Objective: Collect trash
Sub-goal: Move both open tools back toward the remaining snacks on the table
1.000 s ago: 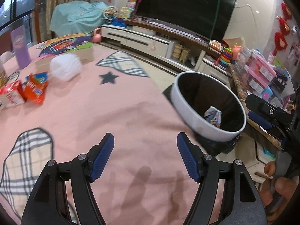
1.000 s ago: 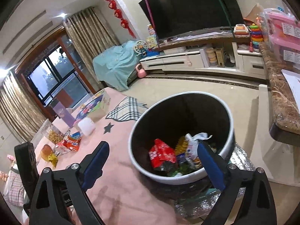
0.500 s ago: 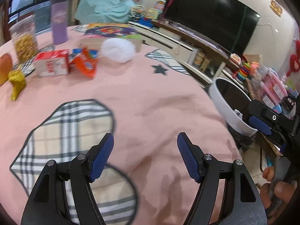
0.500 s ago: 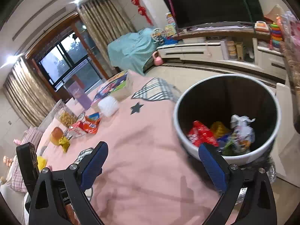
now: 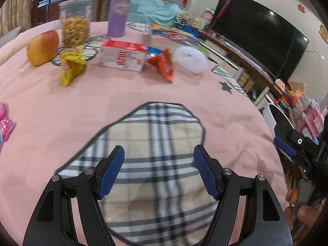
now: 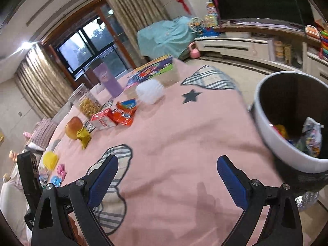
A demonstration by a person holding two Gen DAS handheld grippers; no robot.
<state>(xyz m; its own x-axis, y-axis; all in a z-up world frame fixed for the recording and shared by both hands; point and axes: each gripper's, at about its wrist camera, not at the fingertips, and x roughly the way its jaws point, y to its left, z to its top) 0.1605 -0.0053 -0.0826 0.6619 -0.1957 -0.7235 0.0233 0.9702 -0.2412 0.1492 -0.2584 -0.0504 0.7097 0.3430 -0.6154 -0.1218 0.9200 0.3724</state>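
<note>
The left gripper (image 5: 158,170) hangs empty with jaws wide over the plaid patch (image 5: 155,143). Ahead and slightly right lies the orange wrapper (image 5: 164,64), its long axis pointing toward the claw. The right gripper (image 6: 167,176) gapes too, with the bin (image 6: 287,143) just to its right.

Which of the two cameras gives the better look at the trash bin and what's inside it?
The right wrist view. There the trash bin shows its white rim, dark inside and crumpled wrappers lying in it. The left wrist view catches only a sliver of the bin's white wall at the table's far right edge, partly behind the other claw; its contents are hidden.
</note>
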